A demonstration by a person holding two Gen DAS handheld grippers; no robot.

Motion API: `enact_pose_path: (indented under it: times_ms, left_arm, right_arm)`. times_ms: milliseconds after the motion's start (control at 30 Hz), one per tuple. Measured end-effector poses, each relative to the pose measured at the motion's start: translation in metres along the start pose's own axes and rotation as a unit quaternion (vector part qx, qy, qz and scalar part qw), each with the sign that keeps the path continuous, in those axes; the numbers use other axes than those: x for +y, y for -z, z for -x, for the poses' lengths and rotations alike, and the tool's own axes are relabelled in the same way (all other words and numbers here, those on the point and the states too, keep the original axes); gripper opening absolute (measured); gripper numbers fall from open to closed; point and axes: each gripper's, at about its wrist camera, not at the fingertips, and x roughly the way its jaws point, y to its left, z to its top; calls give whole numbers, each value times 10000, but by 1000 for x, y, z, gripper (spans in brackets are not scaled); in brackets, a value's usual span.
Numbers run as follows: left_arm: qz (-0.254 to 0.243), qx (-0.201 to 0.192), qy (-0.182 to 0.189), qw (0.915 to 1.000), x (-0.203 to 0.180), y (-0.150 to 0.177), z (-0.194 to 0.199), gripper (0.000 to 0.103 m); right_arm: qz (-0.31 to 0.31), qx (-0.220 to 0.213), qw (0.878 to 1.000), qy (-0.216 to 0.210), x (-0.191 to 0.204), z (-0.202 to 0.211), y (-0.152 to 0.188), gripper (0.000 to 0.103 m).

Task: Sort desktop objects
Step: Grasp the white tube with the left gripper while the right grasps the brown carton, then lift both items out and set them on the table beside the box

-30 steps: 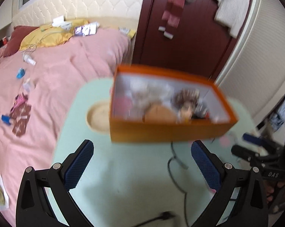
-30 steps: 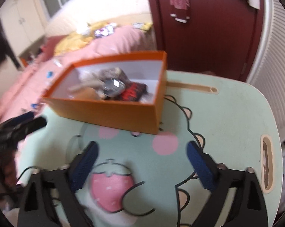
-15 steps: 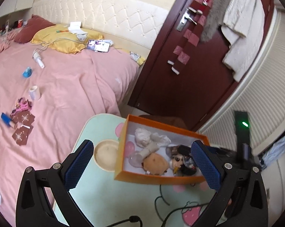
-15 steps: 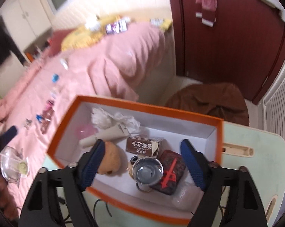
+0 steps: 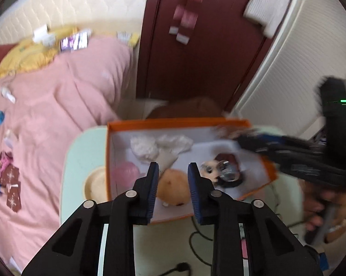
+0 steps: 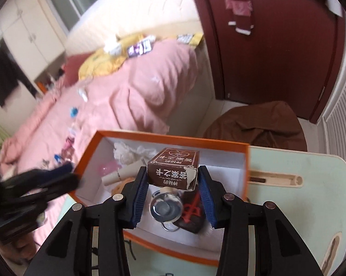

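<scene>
**Brown carton gripped above the orange box**

A brown carton (image 6: 174, 171) is clamped between the just-closing pads of the right hand-held gripper (image 6: 173, 179), raised over the orange box (image 6: 246, 161) on the bench (image 6: 299, 202). The left hand-held gripper (image 5: 173, 172), narrowed but empty, is held above a tan plush toy (image 5: 173, 189) in the box.

Each camera sat just behind its own fingers, angled steeply down and close over the orange box (image 5: 173, 123) on the green table (image 6: 310, 172). Both views faced the pink bed (image 5: 58, 105) and dark red door (image 6: 276, 57) beyond the fingertips, sharing box, bed and door.
</scene>
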Motion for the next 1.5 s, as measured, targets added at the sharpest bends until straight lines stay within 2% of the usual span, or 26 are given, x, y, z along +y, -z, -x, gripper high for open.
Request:
enact_pose_path:
  times_ms: [133, 267, 400, 467, 600, 767, 933, 1100, 1233, 1400, 1500]
  left_arm:
    - [-186, 401, -199, 9988, -5, -11, -24, 28]
    - [-364, 996, -357, 9937, -8, -20, -48, 28]
    - [-519, 1939, -383, 9789, -6, -20, -82, 27]
    - [-670, 2089, -344, 9750, -10, -16, -92, 27]
    - [-684, 1972, -400, 9772, -14, -10, -88, 21]
    - [-293, 1656, -64, 9857, -4, -2, -65, 20]
    - [46, 888, 252, 9957, 1, -1, -9, 20]
    - [187, 375, 621, 9972, 3, 3, 49, 20]
    - [159, 252, 748, 9968, 3, 25, 68, 20]
    - [198, 404, 1064, 9933, -9, 54, 60, 20]
    - [337, 520, 1147, 9915, -11, 71, 47, 20]
  right_arm:
    - [-211, -134, 9996, -91, -12, 17, 5, 42]
    - [-294, -226, 9991, -197, -14, 24, 6, 42]
    - [-316, -306, 9986, -293, -14, 27, 7, 42]
    - [-325, -339, 9983, -342, -14, 27, 7, 42]
    - [-322, -366, 9980, -407, -13, 29, 10, 42]
    - [-364, -471, 9972, -447, -16, 37, 13, 42]
    - [-275, -634, 9961, -541, -14, 51, 14, 42]
    - [-63, -783, 9942, -731, -1, 66, 20, 42]
    - [297, -878, 9919, -873, 17, 77, 34, 42]
    - [690, -550, 9929, -797, 36, 75, 62, 43]
    - [712, -294, 9944, -729, 40, 66, 80, 43]
